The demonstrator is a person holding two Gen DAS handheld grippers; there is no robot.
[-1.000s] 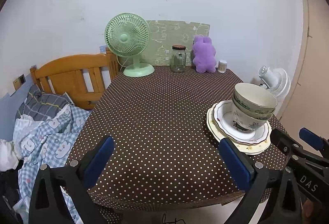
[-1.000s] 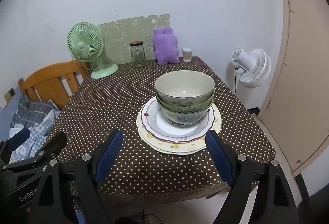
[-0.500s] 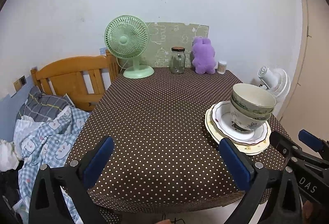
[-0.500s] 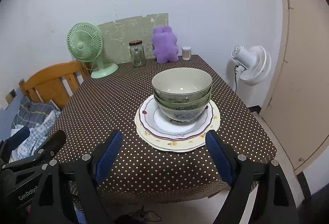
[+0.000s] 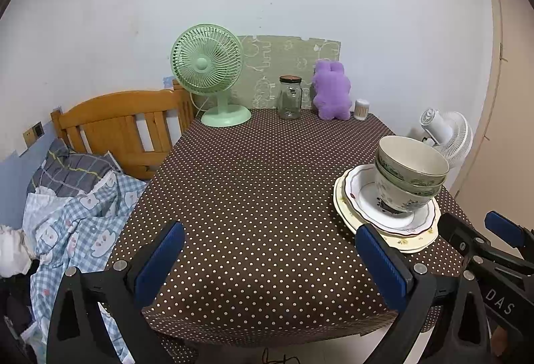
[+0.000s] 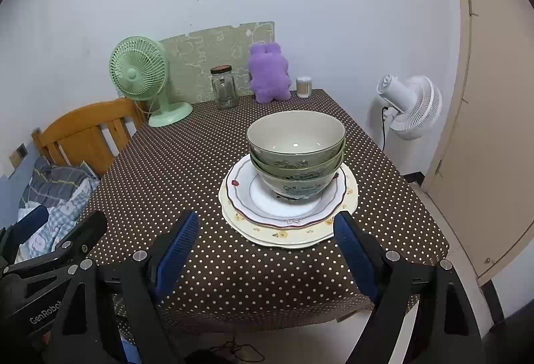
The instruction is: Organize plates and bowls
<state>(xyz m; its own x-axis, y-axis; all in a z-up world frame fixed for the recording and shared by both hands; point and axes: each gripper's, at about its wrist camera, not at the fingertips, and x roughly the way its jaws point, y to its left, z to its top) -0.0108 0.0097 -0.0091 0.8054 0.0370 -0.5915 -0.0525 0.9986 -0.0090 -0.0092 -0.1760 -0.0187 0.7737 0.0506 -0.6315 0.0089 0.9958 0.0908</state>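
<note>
Both grippers, right point(image 6: 265, 240) and left point(image 5: 267, 258), spread apart and empty at lower frame, nested bowls point(image 6: 296, 154) on stacked plates point(image 6: 288, 217) mid-frame on dotted tablecloth point(image 6: 173, 170), green fan point(image 6: 140, 75) upper left.

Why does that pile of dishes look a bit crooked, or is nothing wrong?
The bowls sit nested but off-centre on the plates, pushed toward the far right rim, and in the left view they seem to tilt. Nothing looks spilled or broken.

Left gripper point(image 5: 270, 258) wide open, nothing between pads, angled downward. Right gripper point(image 6: 267, 247) same: jaws wide, empty, angled down. Side by side, apart.
</note>
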